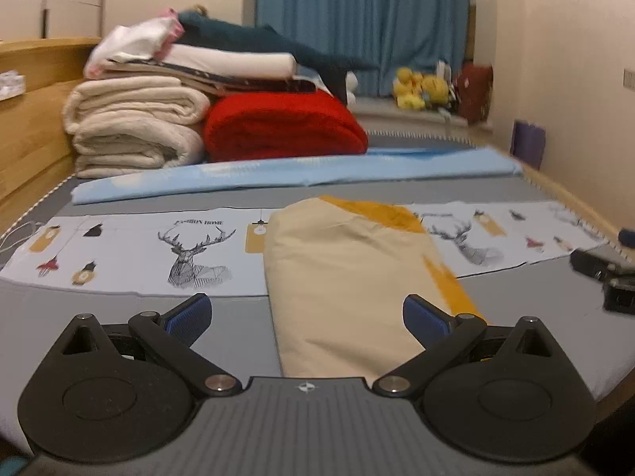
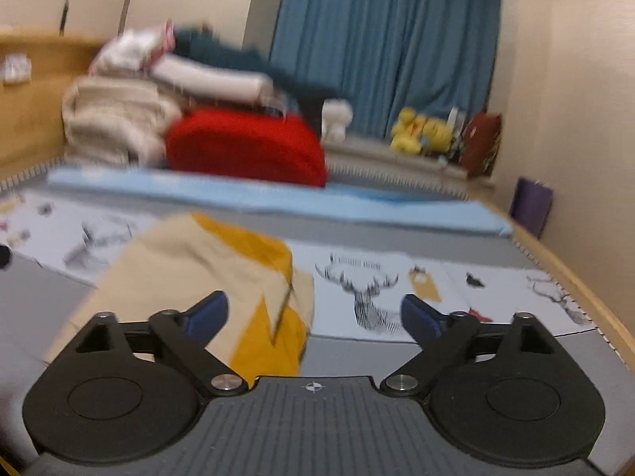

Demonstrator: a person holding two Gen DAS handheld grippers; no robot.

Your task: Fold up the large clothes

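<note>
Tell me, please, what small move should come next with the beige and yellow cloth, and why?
Probably set it aside. The beige and yellow cloth already lies folded on the bed, and both the left gripper and right gripper are open and empty above it.

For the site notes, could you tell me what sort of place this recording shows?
Most likely a home bedroom: a wooden-framed bed piled with folded blankets, blue curtains behind, and yellow plush toys on the ledge beneath them.
</note>
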